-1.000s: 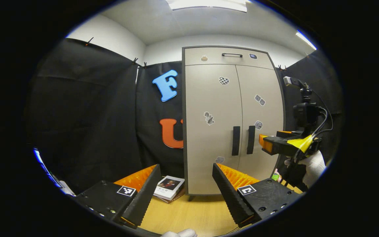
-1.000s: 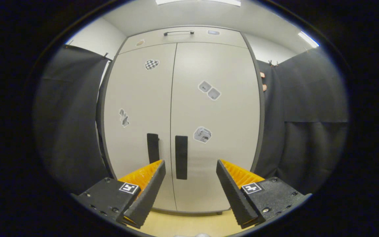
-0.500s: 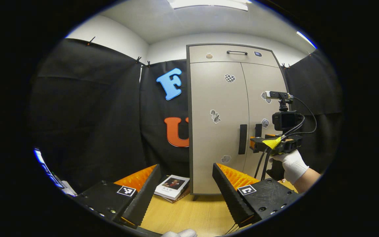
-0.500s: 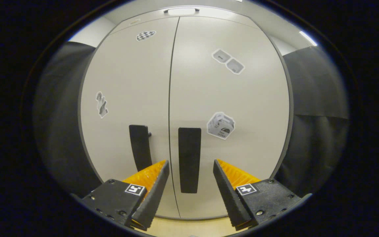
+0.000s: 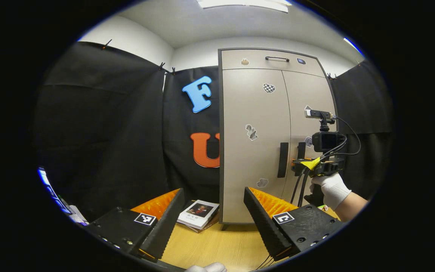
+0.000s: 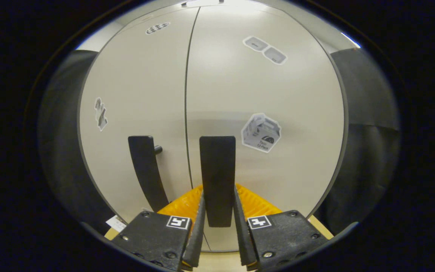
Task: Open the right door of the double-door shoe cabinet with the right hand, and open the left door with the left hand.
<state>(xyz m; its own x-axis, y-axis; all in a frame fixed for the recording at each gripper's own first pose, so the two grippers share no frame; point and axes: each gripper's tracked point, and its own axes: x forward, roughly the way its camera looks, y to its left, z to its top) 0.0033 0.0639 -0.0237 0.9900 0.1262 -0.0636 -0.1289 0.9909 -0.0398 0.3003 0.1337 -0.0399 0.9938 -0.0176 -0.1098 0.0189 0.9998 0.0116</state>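
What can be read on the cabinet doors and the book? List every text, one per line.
Sticker beside the right door handle: small print, too blurred to read.
Book cover: print too small to read.
Other door stickers: pictures, no readable words.

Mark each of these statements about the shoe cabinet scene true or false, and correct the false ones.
1. The right gripper has its fingers closed on the right door's handle. True.
2. The left door stands wide open. False: both doors are shut, flush with the cabinet front.
3. The left gripper is open and holds nothing. True.
4. A book lies on the floor beside the cabinet's left side. True.
5. The left gripper grips the left door's handle. False: it is well short of the cabinet.
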